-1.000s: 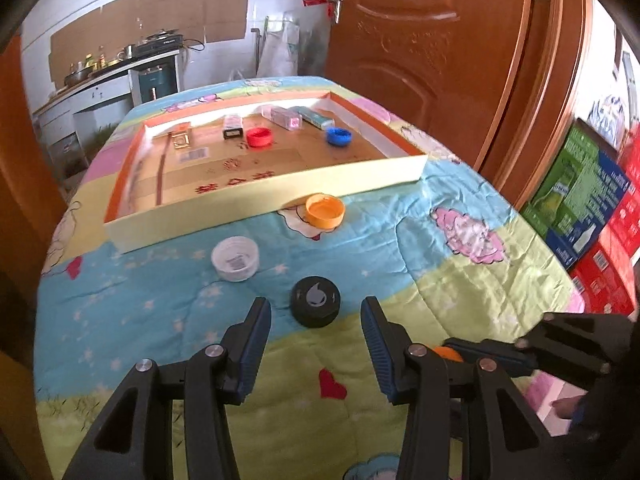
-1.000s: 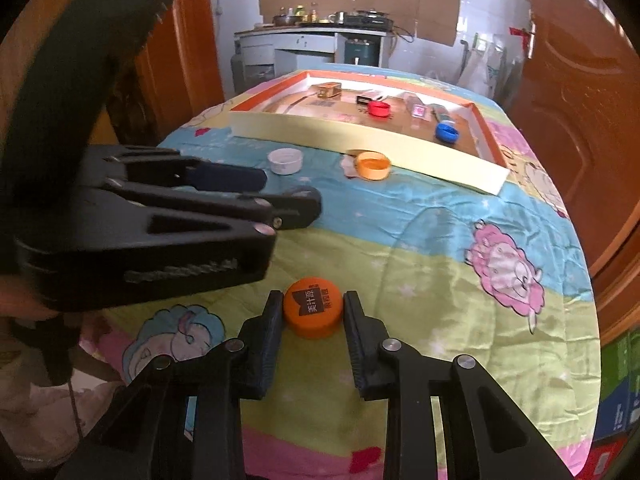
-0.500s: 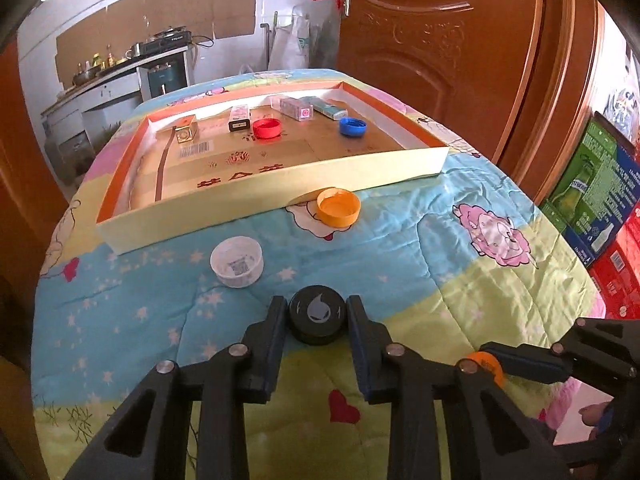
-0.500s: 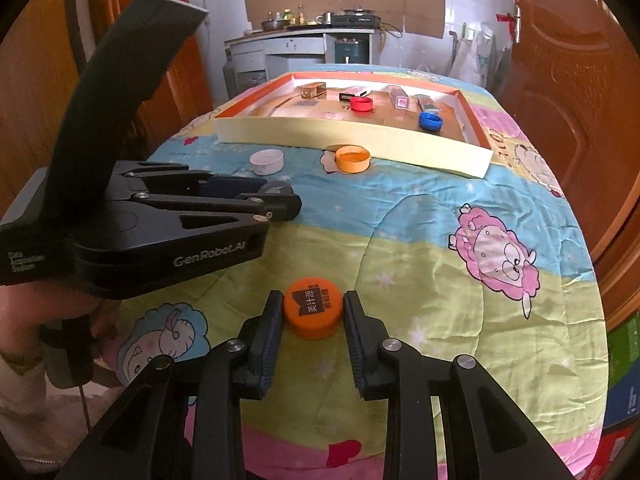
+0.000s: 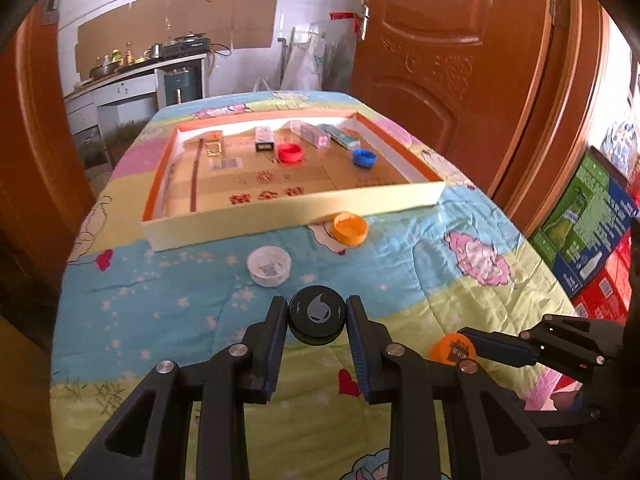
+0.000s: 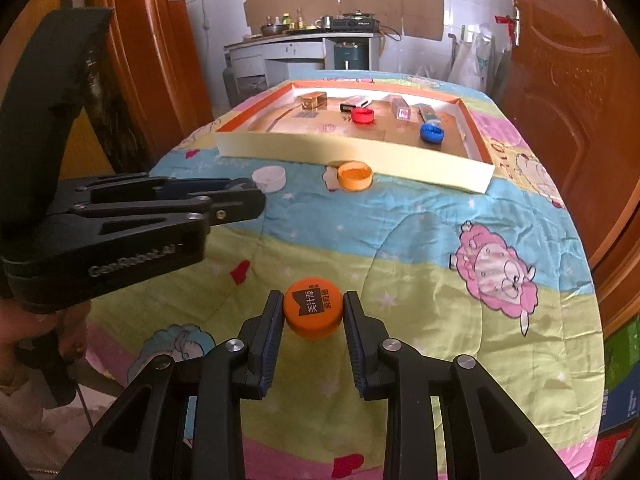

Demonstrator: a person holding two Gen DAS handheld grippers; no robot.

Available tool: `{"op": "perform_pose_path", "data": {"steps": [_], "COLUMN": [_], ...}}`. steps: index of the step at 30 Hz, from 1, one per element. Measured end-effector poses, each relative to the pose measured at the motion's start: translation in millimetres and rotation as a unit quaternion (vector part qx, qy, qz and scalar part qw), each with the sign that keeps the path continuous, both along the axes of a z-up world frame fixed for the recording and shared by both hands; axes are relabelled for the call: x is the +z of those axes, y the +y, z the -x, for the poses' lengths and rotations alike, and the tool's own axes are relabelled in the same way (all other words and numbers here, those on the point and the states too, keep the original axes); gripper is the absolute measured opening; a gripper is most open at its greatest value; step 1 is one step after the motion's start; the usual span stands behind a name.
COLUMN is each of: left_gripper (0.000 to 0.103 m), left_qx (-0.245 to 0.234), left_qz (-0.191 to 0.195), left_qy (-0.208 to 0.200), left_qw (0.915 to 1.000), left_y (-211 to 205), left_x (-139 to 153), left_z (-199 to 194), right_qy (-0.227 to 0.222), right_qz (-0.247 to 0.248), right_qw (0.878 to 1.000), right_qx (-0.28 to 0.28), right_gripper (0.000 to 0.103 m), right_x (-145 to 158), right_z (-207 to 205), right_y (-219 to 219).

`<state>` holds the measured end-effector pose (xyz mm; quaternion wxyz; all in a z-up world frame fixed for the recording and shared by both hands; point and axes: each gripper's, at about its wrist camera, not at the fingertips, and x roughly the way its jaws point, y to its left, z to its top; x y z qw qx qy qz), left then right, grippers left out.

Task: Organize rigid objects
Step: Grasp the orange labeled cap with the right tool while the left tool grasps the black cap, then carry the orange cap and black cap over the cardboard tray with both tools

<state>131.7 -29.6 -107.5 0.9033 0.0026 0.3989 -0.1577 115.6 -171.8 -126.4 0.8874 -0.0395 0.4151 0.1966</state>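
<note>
At the lower centre of the left wrist view, the left gripper, whose jaws have just been closing, clamps a black cap (a droplet logo on top). The right gripper pinches an orange cap likewise. Farther up the quilt lie a white cap and an open orange cap, just before the shallow box.
</note>
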Motion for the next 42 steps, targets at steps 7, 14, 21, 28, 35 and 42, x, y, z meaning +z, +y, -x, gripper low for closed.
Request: {"op": "perform_pose_path", "data": {"steps": [7, 14, 21, 28, 35, 42], "left_gripper": [0.030, 0.030, 0.030, 0.030, 0.030, 0.030], "left_qx": [0.021, 0.031, 0.038, 0.042, 0.046, 0.051], "left_qz": [0.016, 0.025, 0.030, 0.031, 0.028, 0.027], "left_qy": [-0.007, -0.009, -0.011, -0.011, -0.007, -0.003], "left_qw": [0.9996, 0.9992, 0.9988, 0.9986, 0.9985, 0.9983], "left_y": [17, 29, 36, 37, 35, 34], "left_x": [10, 15, 20, 24, 24, 23], "left_z": [-2, -9, -22, -39, -60, -79], "right_qy": [-0.010, -0.013, -0.017, -0.019, -0.018, -0.017], "right_qz": [0.000, 0.000, -0.001, -0.003, -0.008, -0.011], "right_qw": [1.000, 1.000, 1.000, 1.000, 1.000, 1.000], "right_qx": [-0.002, -0.001, 0.001, -0.001, -0.006, -0.007], "right_gripper": [0.031, 0.031, 0.031, 0.031, 0.031, 0.031], "right_x": [14, 22, 31, 36, 38, 36], "right_z": [-10, -23, -43, -62, -83, -104], "right_y": [5, 9, 13, 12, 9, 7]}}
